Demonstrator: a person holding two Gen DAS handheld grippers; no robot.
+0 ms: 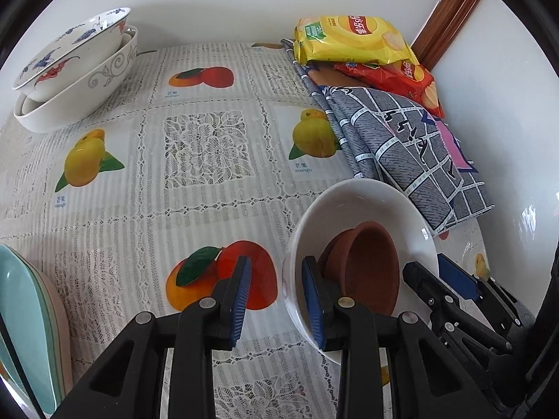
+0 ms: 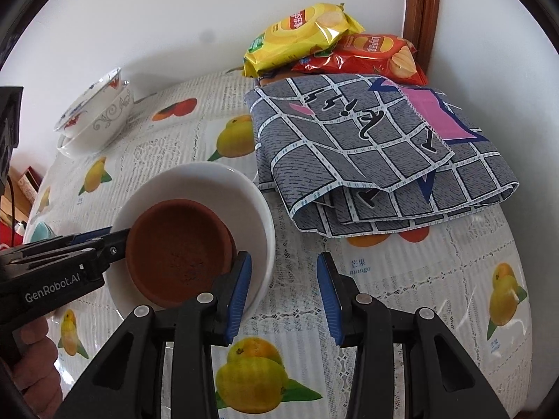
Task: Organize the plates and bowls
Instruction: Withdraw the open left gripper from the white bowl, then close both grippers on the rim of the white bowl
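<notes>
A small brown clay bowl [image 1: 367, 265] [image 2: 178, 248] lies tilted inside a white bowl [image 1: 356, 202] [image 2: 206, 181] on the fruit-print tablecloth. My left gripper [image 1: 276, 300] is open, its jaws straddling the white bowl's near-left rim. My right gripper [image 2: 284, 293] is open, its left finger over the white bowl's right rim; it also shows in the left wrist view [image 1: 440, 279]. The left gripper shows in the right wrist view [image 2: 101, 244], touching the brown bowl's left edge. Two stacked patterned bowls [image 1: 70, 70] [image 2: 94, 115] stand far left.
A folded grey checked cloth [image 1: 401, 146] [image 2: 377, 153] lies right of the white bowl. Yellow [image 1: 349, 40] [image 2: 300, 38] and red [image 1: 401, 80] [image 2: 370, 56] chip bags sit against the wall. Stacked teal plates [image 1: 24, 324] lie near left.
</notes>
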